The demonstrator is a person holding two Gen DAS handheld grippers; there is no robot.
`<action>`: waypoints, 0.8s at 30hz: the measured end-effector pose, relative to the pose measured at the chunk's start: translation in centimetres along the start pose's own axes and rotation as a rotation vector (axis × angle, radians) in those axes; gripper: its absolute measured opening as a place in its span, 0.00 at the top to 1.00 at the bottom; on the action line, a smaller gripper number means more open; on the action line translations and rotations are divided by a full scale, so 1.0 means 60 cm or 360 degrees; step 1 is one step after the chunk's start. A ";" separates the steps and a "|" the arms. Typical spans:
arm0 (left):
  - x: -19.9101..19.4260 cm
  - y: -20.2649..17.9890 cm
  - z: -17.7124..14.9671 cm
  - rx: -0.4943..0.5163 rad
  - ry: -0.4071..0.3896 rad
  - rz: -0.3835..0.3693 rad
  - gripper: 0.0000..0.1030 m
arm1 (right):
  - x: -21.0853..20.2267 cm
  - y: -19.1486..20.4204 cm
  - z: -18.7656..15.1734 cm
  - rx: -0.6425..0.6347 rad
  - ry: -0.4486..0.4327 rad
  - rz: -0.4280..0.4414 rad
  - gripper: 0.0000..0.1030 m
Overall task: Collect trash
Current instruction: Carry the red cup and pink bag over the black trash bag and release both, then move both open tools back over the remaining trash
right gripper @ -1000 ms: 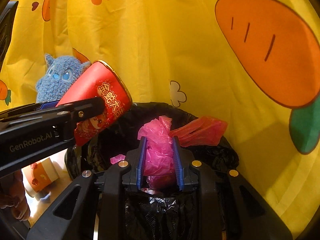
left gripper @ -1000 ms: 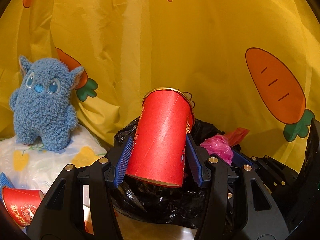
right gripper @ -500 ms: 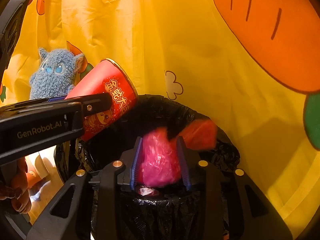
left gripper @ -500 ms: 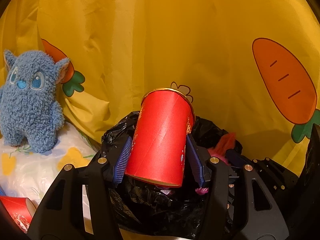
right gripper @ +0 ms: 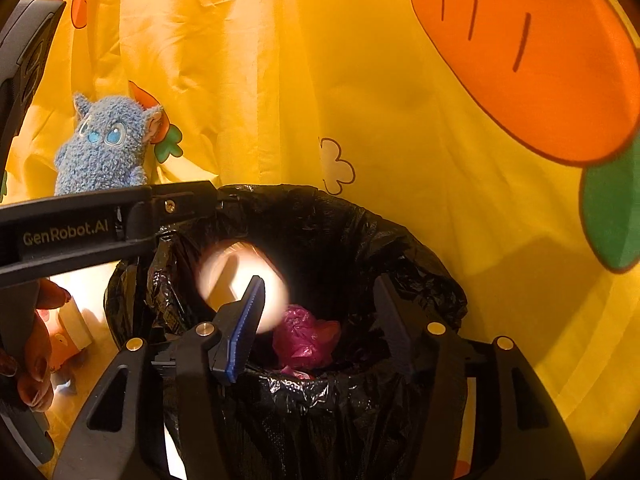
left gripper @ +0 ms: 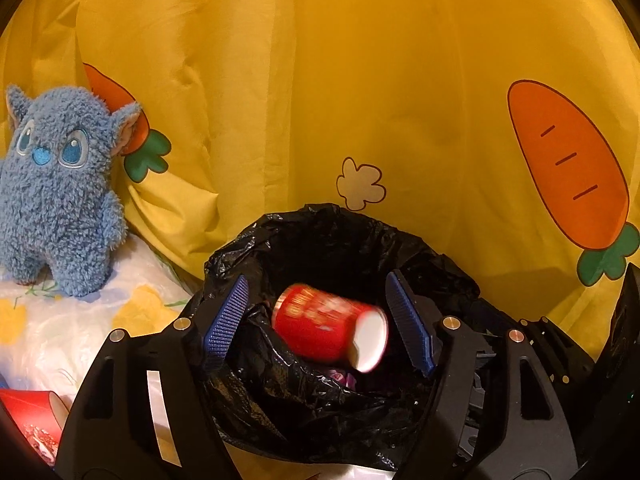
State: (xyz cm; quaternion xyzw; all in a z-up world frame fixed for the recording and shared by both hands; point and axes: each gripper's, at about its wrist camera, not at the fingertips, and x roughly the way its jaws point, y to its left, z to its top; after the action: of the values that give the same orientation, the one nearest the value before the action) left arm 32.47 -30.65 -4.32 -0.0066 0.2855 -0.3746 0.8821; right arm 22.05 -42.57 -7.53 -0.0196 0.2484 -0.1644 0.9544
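A black-lined trash bin (left gripper: 332,232) (right gripper: 420,248) sits below both grippers. The red paper cup (left gripper: 328,328) is blurred and tumbling inside the bag, free of my left gripper (left gripper: 316,316), whose jaws are opening with the pads clear of it. In the right wrist view the cup (right gripper: 240,276) shows as a pale blurred disc. My right gripper (right gripper: 320,320) is opening too, and the pink plastic bag (right gripper: 306,338) lies loose in the bin below its pads. The left gripper's arm (right gripper: 100,224) crosses the right wrist view at the left.
A blue plush toy (left gripper: 56,196) (right gripper: 106,146) stands on a white printed sheet (left gripper: 80,316) to the left of the bin. Another red cup (left gripper: 32,420) lies at the lower left. A yellow carrot-print curtain (left gripper: 360,80) hangs close behind. A person's hand (right gripper: 32,360) shows at the left.
Both grippers let go. The red cup left the left jaws and dropped into the bin. The pink bag left the right jaws and fell into the bin.
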 end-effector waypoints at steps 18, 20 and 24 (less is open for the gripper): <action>-0.240 0.097 -0.092 -0.0303 -0.0162 0.0643 0.19 | -0.081 0.049 0.000 0.0031 -0.0100 0.0088 0.18; -0.281 0.104 -0.109 -0.0337 -0.0189 0.0727 0.19 | -0.096 0.063 -0.001 0.0042 -0.0107 0.0143 0.18; -0.360 0.118 -0.149 -0.0390 -0.0227 0.0867 0.19 | -0.127 0.107 -0.003 0.0009 -0.0105 0.0266 0.18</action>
State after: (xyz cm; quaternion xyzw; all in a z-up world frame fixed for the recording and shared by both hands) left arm 20.57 -9.41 -2.61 -0.0624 0.2572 -0.0857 0.9605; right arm 17.65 -34.00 -4.92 -0.0016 0.2170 -0.0841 0.9725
